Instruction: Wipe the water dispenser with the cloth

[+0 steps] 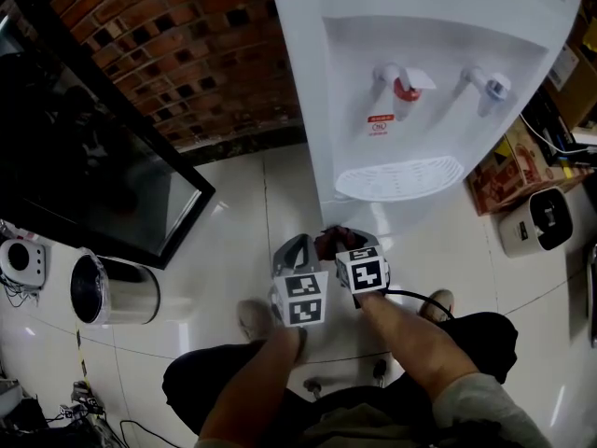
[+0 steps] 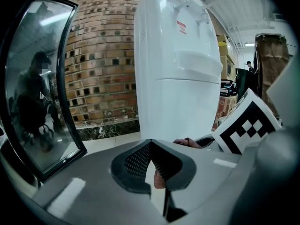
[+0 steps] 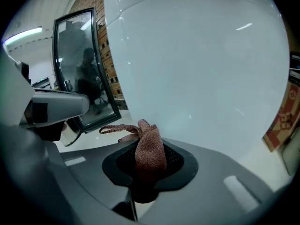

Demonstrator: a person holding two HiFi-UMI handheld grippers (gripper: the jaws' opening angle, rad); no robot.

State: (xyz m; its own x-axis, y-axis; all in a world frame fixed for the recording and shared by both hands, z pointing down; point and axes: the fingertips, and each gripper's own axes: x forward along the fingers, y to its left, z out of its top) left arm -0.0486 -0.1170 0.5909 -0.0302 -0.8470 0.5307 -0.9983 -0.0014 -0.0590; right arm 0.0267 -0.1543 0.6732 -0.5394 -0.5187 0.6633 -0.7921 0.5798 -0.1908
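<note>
The white water dispenser stands on a pale tiled floor in front of a brick wall. On its front are a red tap, a blue tap and, below them, a slotted drip tray.

Both tongs are low in front of the dispenser's base, side by side and nearly touching, with their marker cubes facing up at the head camera. The right tongs are closed on a reddish-brown knitted cloth. The cloth is bunched between the pads, and a peak and a loose strand stick up above them. In the right gripper view the dispenser's smooth white front fills most of the picture just beyond the cloth, but contact between the two cannot be made out.

The left tongs have their tips drawn together in a point and nothing is gripped at the tips. A pinkish sliver shows in the narrow slot behind them, too small to identify. From the left gripper view a little of the cloth peeks out to the right, beside the other gripper's marker cube.

To the left, a black-framed glass panel leans by the wall, with a shiny metal bin near its lower corner. To the right of the dispenser are a cardboard box and a small white appliance.
</note>
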